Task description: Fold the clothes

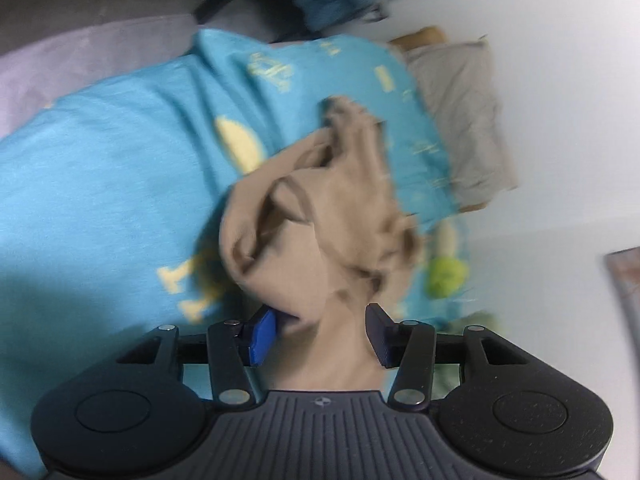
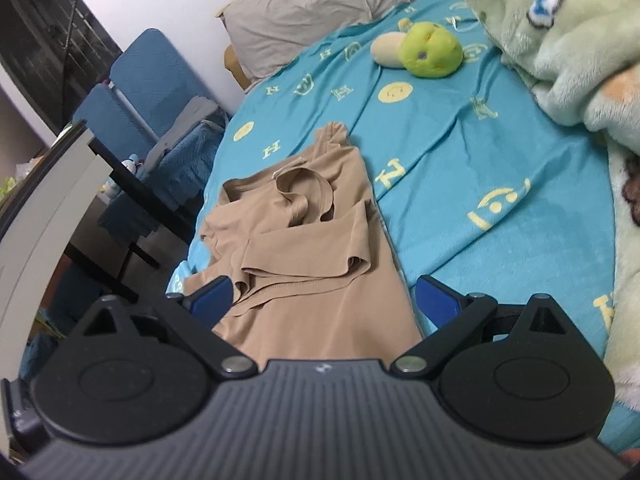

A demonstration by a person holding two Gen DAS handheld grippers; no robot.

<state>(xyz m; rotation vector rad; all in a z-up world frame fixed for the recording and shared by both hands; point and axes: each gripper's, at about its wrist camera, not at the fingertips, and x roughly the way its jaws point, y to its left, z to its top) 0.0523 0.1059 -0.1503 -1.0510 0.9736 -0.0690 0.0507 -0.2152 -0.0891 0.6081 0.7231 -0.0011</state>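
A tan garment (image 2: 304,240) lies crumpled on the blue patterned bedsheet (image 2: 460,160), its neckline and a folded sleeve on top. My right gripper (image 2: 324,300) hovers open over the garment's near edge, one finger on each side of the cloth. In the blurred left wrist view the tan garment (image 1: 320,200) is bunched up close to the camera and runs down between the fingers of my left gripper (image 1: 322,336). Those fingers stand partly apart, with cloth filling the gap between them.
A grey pillow (image 2: 304,12) leans on the wall at the head of the bed. A green plush toy (image 2: 430,50) sits on the sheet and a pale green blanket (image 2: 560,40) is heaped at the right. A blue chair (image 2: 152,76) and a white desk edge (image 2: 52,200) stand left of the bed.
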